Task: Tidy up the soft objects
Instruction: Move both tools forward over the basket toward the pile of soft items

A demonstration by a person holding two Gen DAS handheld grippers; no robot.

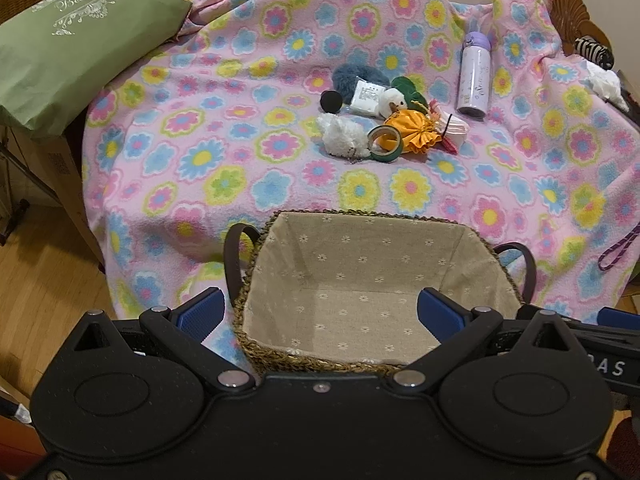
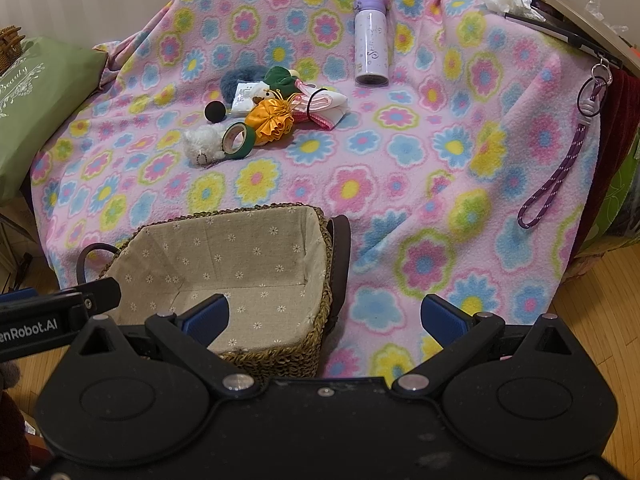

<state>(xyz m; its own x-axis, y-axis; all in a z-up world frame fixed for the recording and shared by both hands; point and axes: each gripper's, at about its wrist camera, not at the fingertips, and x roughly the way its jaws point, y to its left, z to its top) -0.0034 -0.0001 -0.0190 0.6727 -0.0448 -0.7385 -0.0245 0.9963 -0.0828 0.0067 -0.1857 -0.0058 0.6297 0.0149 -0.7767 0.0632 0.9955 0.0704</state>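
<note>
Up front, L tongs (image 1: 320,312) & R tongs (image 2: 324,314) wide apart – empty, basket (image 1: 256,344) near rim cut off.

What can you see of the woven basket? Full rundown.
The basket is rectangular, woven from brownish straw-like fibre with a braided rim, lined in beige cloth printed with small white daisies. A dark brown loop handle sits at each short end. It stands upright on the flowered blanket, near the front edge, and looks empty. The pile of small items lies beyond it, apart. Neither claw touches it.
</note>
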